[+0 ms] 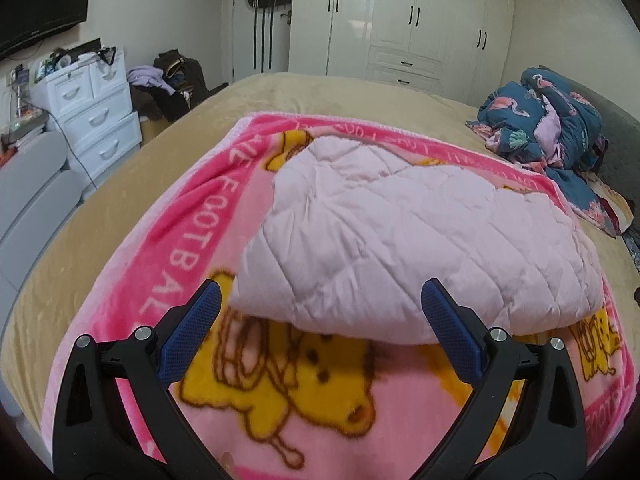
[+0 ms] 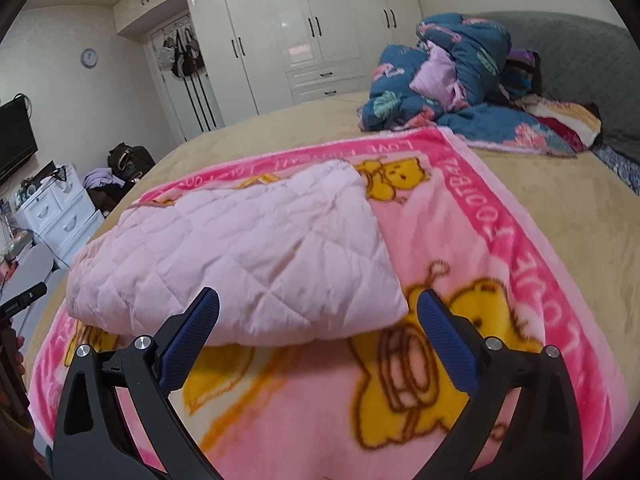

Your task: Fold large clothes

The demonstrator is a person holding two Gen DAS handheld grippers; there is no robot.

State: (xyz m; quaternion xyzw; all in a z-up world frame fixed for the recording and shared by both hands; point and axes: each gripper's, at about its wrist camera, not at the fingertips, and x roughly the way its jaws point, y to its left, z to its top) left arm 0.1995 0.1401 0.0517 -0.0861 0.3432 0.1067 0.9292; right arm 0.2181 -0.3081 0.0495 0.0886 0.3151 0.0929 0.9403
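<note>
A pale pink quilted garment (image 1: 416,240) (image 2: 240,256) lies folded into a thick bundle on a pink cartoon-bear blanket (image 1: 320,392) (image 2: 460,248) spread over the bed. My left gripper (image 1: 322,294) hovers just in front of the bundle's near edge, jaws wide open, nothing between the blue pads. In the right wrist view my right gripper (image 2: 318,300) also stands wide open before the bundle's near right corner, holding nothing. The other hand-held gripper (image 2: 24,300) peeks in at the left edge.
A heap of blue flamingo-print bedding (image 1: 540,120) (image 2: 448,80) lies at the head of the beige bed (image 1: 360,92) (image 2: 280,132). White wardrobe (image 1: 400,20), white drawer unit (image 1: 92,112) and a pile of bags and clothes stand beyond the bed.
</note>
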